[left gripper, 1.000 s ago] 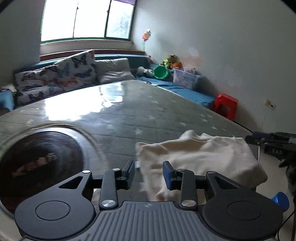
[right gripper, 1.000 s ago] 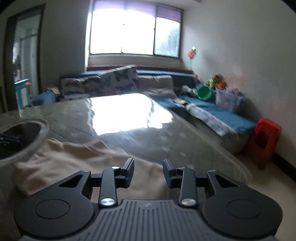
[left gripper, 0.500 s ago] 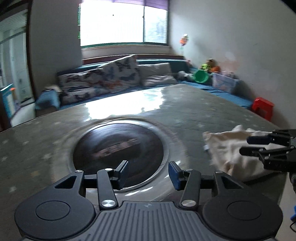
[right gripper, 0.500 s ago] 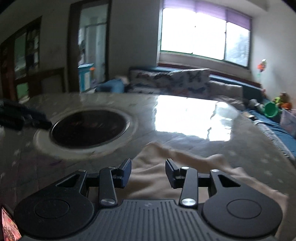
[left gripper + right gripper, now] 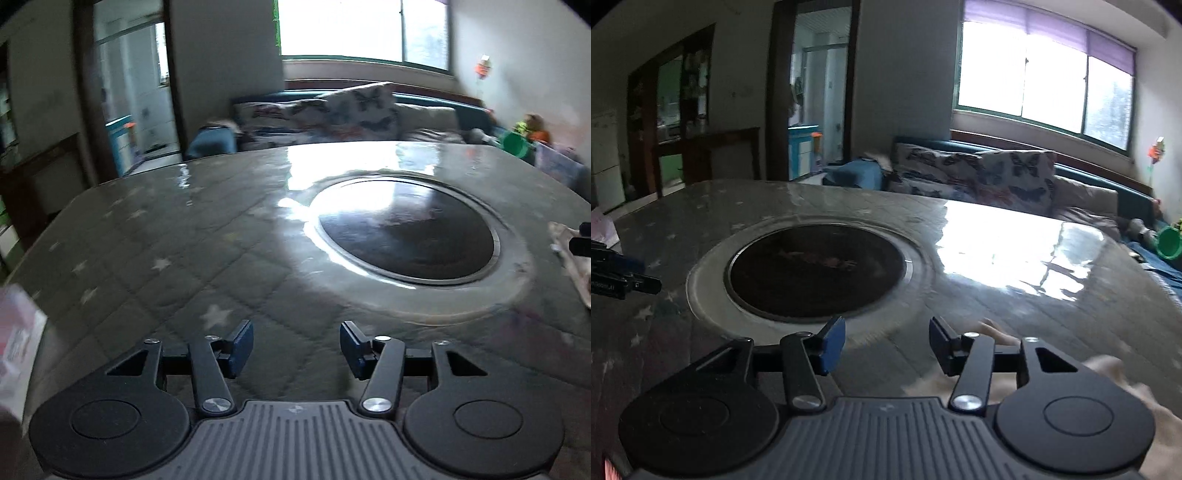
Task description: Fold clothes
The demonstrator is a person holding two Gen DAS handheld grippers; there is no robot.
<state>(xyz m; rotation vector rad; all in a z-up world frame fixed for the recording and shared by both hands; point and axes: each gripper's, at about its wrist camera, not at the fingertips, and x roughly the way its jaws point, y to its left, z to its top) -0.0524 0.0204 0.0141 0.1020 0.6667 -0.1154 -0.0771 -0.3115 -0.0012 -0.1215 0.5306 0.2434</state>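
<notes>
A cream folded garment (image 5: 1108,373) lies on the table at the lower right of the right wrist view, mostly hidden behind the gripper body. Its edge shows at the far right of the left wrist view (image 5: 572,266). My right gripper (image 5: 887,345) is open and empty, just left of the garment. My left gripper (image 5: 296,345) is open and empty over bare quilted table cover, well left of the garment. The right gripper's fingertips (image 5: 581,240) show at the right edge of the left wrist view; the left gripper (image 5: 617,278) shows at the left edge of the right wrist view.
The table (image 5: 184,266) has a star-patterned cover under glass and a dark round inset (image 5: 406,236) in its middle. A pink-white packet (image 5: 18,332) lies at the table's left edge. A sofa with cushions (image 5: 979,177) stands behind, under the window.
Both grippers have swung left, away from the garment. The round inset now fills the middle of both views, and the garment has slid to the right edge.
</notes>
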